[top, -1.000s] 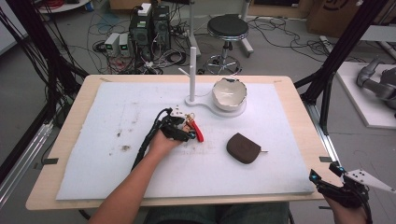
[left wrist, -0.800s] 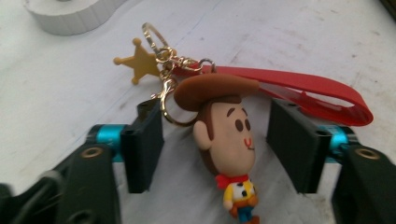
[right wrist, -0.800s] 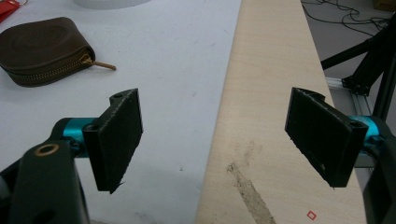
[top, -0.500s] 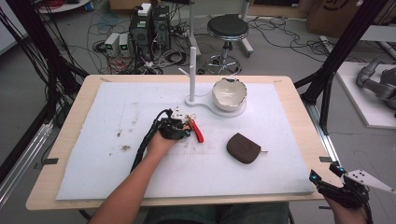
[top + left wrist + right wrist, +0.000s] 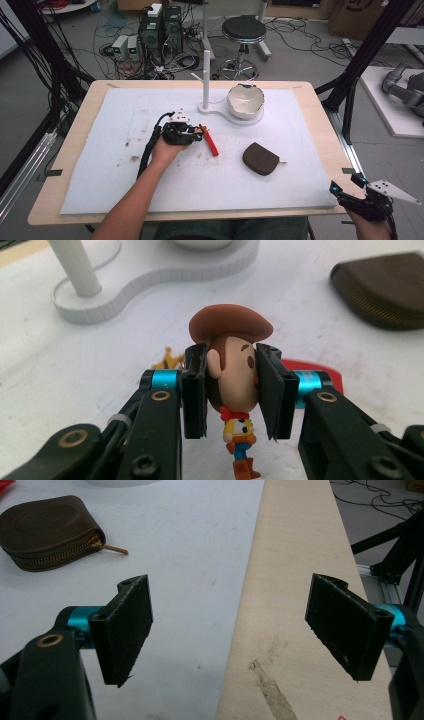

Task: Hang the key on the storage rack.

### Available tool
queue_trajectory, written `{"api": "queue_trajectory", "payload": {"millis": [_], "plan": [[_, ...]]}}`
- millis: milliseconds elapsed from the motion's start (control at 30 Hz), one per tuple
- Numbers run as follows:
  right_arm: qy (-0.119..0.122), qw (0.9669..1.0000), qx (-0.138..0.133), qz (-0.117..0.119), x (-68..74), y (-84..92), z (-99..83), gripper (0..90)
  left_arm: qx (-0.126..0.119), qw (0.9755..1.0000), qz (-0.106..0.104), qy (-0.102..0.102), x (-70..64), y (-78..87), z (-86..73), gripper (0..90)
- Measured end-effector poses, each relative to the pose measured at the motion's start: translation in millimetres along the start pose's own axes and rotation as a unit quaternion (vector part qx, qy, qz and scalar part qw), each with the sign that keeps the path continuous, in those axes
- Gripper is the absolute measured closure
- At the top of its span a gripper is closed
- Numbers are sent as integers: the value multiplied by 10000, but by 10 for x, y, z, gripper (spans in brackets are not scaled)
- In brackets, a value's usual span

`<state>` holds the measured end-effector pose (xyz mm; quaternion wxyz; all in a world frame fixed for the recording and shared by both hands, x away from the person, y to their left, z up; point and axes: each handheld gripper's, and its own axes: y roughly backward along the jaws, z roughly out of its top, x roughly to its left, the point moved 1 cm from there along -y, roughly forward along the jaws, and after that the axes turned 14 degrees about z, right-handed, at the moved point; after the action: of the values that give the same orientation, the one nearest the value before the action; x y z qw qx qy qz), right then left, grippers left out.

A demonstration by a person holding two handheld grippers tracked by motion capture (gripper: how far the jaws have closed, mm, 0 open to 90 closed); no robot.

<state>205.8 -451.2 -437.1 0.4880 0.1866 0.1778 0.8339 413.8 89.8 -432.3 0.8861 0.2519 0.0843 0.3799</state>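
A small cowboy figure (image 5: 232, 370) with a brown hat hangs upright between the pads of my left gripper (image 5: 231, 385), which is shut on its head. A red strap (image 5: 312, 366) and a gold star charm (image 5: 167, 359) lie on the mat behind it. In the high view the left gripper (image 5: 197, 134) sits left of centre on the white mat (image 5: 125, 120), with the red strap (image 5: 211, 144) trailing to its right. My right gripper (image 5: 240, 625) stands open with nothing between its pads. It hovers over the table's front right corner (image 5: 342, 192).
A brown zipped pouch (image 5: 260, 159) lies right of centre, also in the right gripper view (image 5: 47, 532). A white stand with an upright post (image 5: 206, 75) and a cracked white bowl (image 5: 245, 100) stands at the back. Wooden table edge (image 5: 300, 555) borders the mat.
The left gripper has risen a little with the figure between its pads. The right gripper has kept still.
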Motion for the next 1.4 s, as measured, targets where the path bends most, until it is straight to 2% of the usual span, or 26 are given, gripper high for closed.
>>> {"api": "queue_trajectory", "payload": {"millis": [133,333,467,533,667,800,900,1133,1400], "plan": [[26,10000,27,37,10,-36,19,192,-169,9996,-174,146,6,72,32,668],[79,9999,47,107,21,-119,59,192,-402,9974,-429,423,40,177,71,668],[109,9998,44,188,29,-175,95,192,-480,9969,-488,391,50,261,143,668],[141,9997,33,197,24,-202,113,192,-588,9957,-554,454,50,303,192,669],[133,9996,44,240,28,-260,145,192,-709,9948,-616,397,33,371,297,669],[187,9994,62,301,26,-331,180,192,-846,9928,-722,452,12,424,388,669],[154,9992,66,350,39,-376,201,192,-964,9897,-877,599,13,455,431,668],[239,9987,76,441,55,-449,240,192,-1020,9907,-740,510,44,544,551,668],[269,9986,61,450,56,-482,257,192,-1098,9907,-675,435,106,608,740,668]]}}
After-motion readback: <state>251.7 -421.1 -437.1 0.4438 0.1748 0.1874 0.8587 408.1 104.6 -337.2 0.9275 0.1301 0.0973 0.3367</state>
